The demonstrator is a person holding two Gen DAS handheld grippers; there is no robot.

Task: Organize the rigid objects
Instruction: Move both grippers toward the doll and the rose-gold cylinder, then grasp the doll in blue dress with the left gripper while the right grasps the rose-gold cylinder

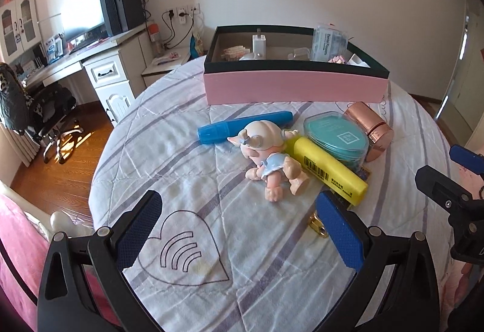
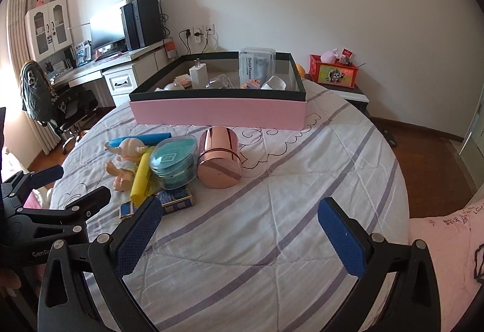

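Note:
A heap of small items lies on the striped bedspread in front of a pink box (image 1: 296, 87) with a dark rim. In it are a blue marker (image 1: 245, 126), a doll figure (image 1: 269, 156), a yellow highlighter (image 1: 329, 168), a teal case (image 1: 335, 135) and a rose-gold cylinder (image 1: 370, 129) on its side. My left gripper (image 1: 239, 211) is open just short of the doll, holding nothing. My right gripper (image 2: 240, 217) is open over bare cloth, below the rose-gold cylinder (image 2: 219, 156). A small blue-and-gold box (image 2: 177, 200) lies by its left finger.
The pink box (image 2: 217, 112) holds a white charger (image 2: 198, 73), a floss pack (image 2: 255, 64) and other small things. A desk (image 2: 90, 69) with a computer and a chair (image 2: 60, 108) stand at left, a nightstand with a red box (image 2: 332, 73) behind right. Wooden floor surrounds the bed.

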